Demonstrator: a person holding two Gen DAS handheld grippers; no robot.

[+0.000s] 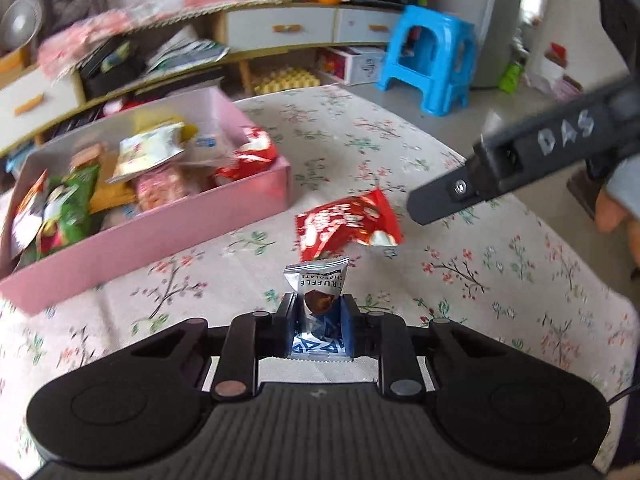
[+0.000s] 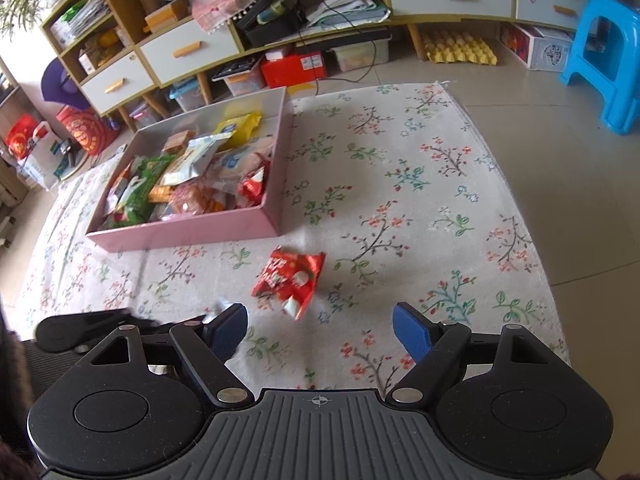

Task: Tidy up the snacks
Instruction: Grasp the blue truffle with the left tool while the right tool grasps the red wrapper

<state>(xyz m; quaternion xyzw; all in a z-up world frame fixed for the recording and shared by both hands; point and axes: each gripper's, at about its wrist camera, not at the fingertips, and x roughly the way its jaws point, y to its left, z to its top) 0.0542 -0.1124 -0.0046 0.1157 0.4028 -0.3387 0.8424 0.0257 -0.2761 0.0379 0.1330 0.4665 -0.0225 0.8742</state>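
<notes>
Left tongs (image 1: 318,322): I'm pinching the truffle packet (image 1: 319,298) upright, above the floral cloth (image 1: 500,280).
Right tongs (image 2: 320,330): spread wide, red packet (image 2: 290,280) just ahead.
Doing it well: I carry the truffle over the pink box (image 1: 160,236) wall, then release.

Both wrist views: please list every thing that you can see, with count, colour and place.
Truffle chocolate packet: one, silver and blue, between the left gripper's pads.
Red snack bag: one, red and white, on the cloth near the box.
Pink box: one, pink, on the cloth, holding many mixed snacks.
Floral cloth: one, cream with flowers, under everything.
Blue stool: one, on the floor beyond the cloth.
Left gripper: black, shut on the packet.
Right gripper: black with blue pads, open above the cloth.
</notes>
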